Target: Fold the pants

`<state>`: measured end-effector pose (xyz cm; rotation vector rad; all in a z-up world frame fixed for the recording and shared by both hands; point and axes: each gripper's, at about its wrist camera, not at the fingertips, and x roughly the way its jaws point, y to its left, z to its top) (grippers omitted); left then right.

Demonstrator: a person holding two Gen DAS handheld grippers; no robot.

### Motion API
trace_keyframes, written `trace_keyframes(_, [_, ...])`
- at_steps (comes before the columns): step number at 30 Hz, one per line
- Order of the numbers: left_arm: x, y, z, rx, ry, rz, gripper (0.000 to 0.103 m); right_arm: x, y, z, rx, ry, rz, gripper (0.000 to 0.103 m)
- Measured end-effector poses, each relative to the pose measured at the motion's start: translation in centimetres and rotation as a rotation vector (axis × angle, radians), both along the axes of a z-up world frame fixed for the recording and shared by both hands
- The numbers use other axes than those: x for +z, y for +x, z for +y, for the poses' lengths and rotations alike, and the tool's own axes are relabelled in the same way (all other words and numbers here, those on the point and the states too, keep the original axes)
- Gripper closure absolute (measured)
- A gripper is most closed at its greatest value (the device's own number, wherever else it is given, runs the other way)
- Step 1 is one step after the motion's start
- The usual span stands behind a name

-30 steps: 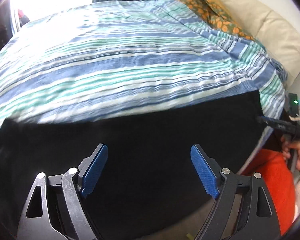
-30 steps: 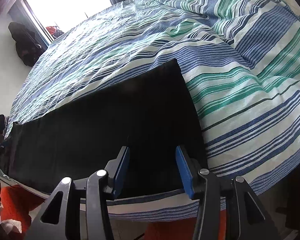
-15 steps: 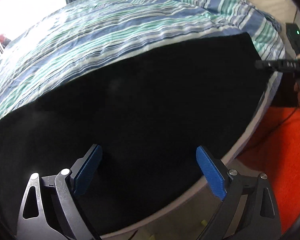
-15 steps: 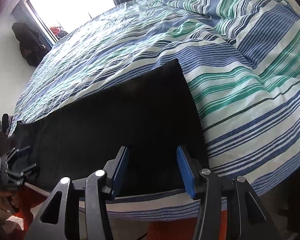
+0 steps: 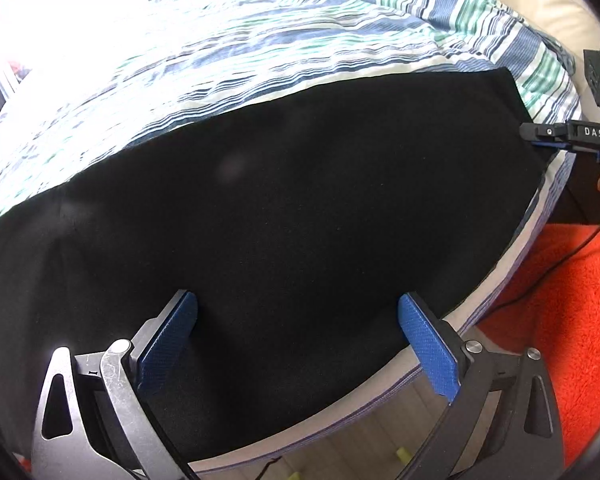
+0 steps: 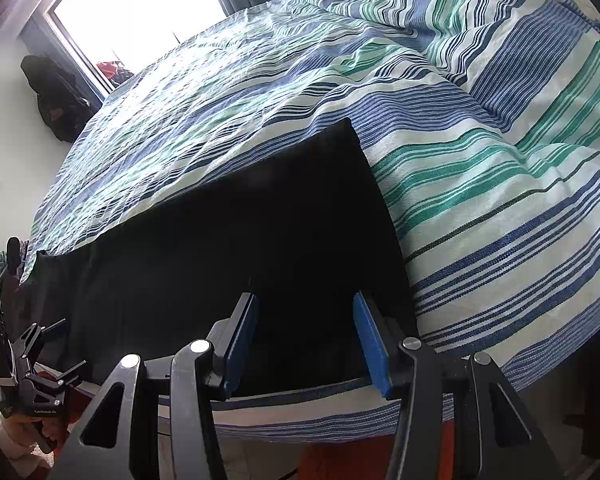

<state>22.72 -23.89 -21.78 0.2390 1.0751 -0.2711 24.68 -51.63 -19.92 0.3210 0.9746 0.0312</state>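
One pair of black pants (image 5: 300, 208) lies flat along the near edge of the bed, on the striped blue-green duvet (image 6: 480, 168); long axis runs parallel to that edge. Two grippers in view. Left gripper (image 5: 298, 332): fingers wide apart, holding nothing, hovering over the pants just inside the bed edge, fabric directly ahead and below. Right gripper (image 6: 306, 340): fingers parted, nothing between them that I can confirm, poised at the opposite end of the pants near its short edge. Judgement: each gripper sits nearest its own end; either end could be carried lengthwise onto the other.
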Motion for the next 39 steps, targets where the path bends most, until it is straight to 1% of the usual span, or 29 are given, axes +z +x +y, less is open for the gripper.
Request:
trace_keyframes(7, [-0.1, 0.2, -0.2, -0.002, 0.001, 0.002, 0.003, 0.0, 0.2, 0.1, 0.001, -0.008, 0.001, 0.053])
trace_keyframes(9, [0.4, 0.0, 0.4, 0.012, -0.003, 0.008, 0.004, 0.0, 0.2, 0.1, 0.001, -0.008, 0.0, 0.053])
trace_keyframes(10, [0.9, -0.2, 0.6, 0.03, -0.019, 0.007, 0.005, 0.0, 0.1, 0.1, 0.0, -0.005, -0.002, 0.053])
trace_keyframes(12, [1.7, -0.8, 1.3, 0.058, -0.078, 0.0, 0.005, 0.1, -0.1, -0.2, -0.006, 0.02, -0.022, 0.053])
trace_keyframes(13, [1.6, -0.9, 1.5, 0.069, -0.08, 0.001, 0.005, 0.4, -0.6, -0.7, -0.02, 0.052, -0.056, 0.053])
trace_keyframes(14, [1.4, -0.9, 1.6, 0.075, -0.069, 0.005, 0.005, 0.9, -1.3, -1.4, -0.041, 0.104, -0.115, 0.053])
trace_keyframes(15, [1.1, -0.9, 1.6, 0.07, -0.054, 0.01, 0.005, 1.5, -2.5, -2.4, -0.062, 0.177, -0.198, 0.053])
trace_keyframes(16, [0.9, -0.9, 1.5, 0.062, -0.043, 0.007, 0.005, 2.0, -3.7, -3.5, -0.097, 0.24, -0.274, 0.053])
trace_keyframes(17, [0.9, -0.9, 1.5, 0.058, -0.038, 0.002, 0.005, 2.2, -4.7, -4.9, -0.145, 0.288, -0.327, 0.052])
trace_keyframes(18, [0.9, -0.9, 1.4, 0.058, -0.038, 0.001, 0.005, 2.0, -5.6, -6.3, -0.201, 0.333, -0.351, 0.051])
trace_keyframes(19, [0.9, -0.8, 1.4, 0.06, -0.04, 0.003, 0.005, 1.5, -6.1, -7.5, -0.249, 0.374, -0.345, 0.05])
trace_keyframes(20, [0.9, -0.7, 1.4, 0.061, -0.04, 0.003, 0.005, 0.8, -6.4, -8.6, -0.285, 0.411, -0.318, 0.05])
trace_keyframes(21, [0.9, -0.7, 1.4, 0.061, -0.041, 0.004, 0.005, 0.3, -6.6, -9.1, -0.293, 0.438, -0.3, 0.048])
trace_keyframes(24, [0.8, -0.7, 1.6, 0.059, -0.05, 0.004, 0.005, -0.3, -6.4, -8.8, -0.233, 0.488, -0.251, 0.048])
trace_keyframes(26, [0.6, -0.8, 1.9, 0.06, -0.049, 0.003, 0.005, -0.6, -5.9, -8.2, -0.22, 0.468, -0.2, 0.048])
trace_keyframes(28, [0.7, -0.9, 1.8, 0.062, -0.045, 0.003, 0.005, -1.0, -5.2, -8.0, -0.241, 0.432, -0.147, 0.048])
trace_keyframes(30, [0.7, -0.9, 1.8, 0.062, -0.047, 0.005, 0.005, -1.4, -4.4, -7.9, -0.225, 0.44, -0.121, 0.048])
trace_keyframes(33, [0.8, -0.9, 1.8, 0.06, -0.048, 0.007, 0.005, -2.1, -3.1, -7.3, -0.136, 0.519, -0.085, 0.047])
trace_keyframes(35, [0.8, -0.9, 1.8, 0.06, -0.047, 0.006, 0.005, -2.8, -2.7, -7.1, -0.089, 0.595, -0.061, 0.048])
trace_keyframes(39, [0.6, -0.9, 1.7, 0.064, -0.04, 0.0, 0.005, -2.9, -2.0, -6.4, -0.059, 0.619, -0.039, 0.048])
